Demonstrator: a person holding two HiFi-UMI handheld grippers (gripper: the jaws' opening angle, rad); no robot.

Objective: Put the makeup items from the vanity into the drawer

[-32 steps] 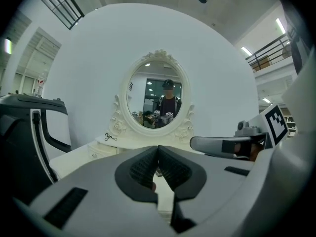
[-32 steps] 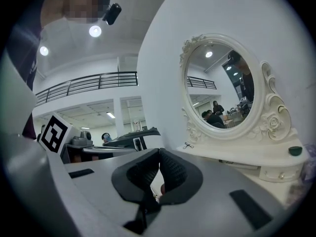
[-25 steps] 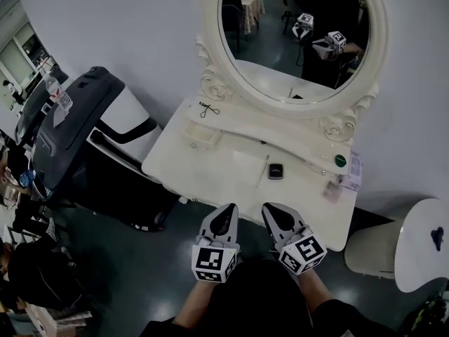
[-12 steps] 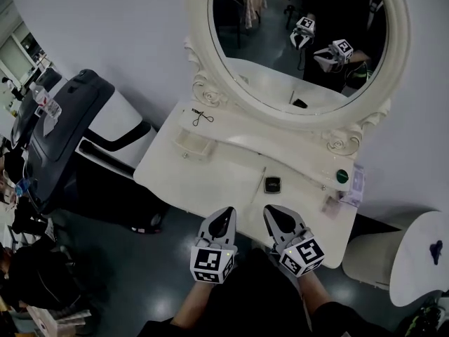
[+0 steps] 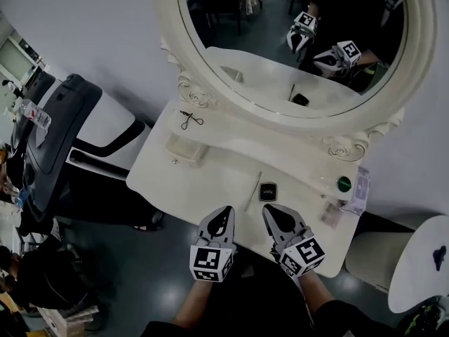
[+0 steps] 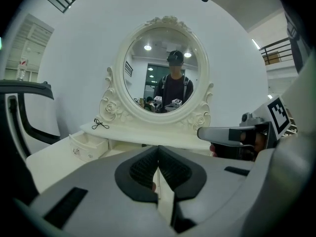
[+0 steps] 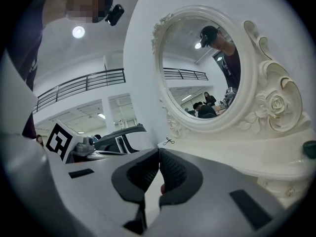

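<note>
Right gripper [image 5: 273, 210]: jaws together, empty. Compact [image 5: 268, 192]: small dark square on vanity top [image 5: 189, 184], just ahead of the right tips. Slim stick [image 5: 253, 191]: beside compact, long axis running away from both grippers. Left gripper [image 5: 226, 213]: closed, empty, slightly farther off.

compact [image 5: 268, 192] on the vanity [image 5: 200, 181], stick [image 5: 252, 192] just left, eyelash curler [image 5: 188, 120] on back shelf [image 5: 242, 135]

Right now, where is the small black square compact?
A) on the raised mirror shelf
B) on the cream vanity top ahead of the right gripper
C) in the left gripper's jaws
B: the small black square compact lies on the vanity top beyond the right gripper.
</note>
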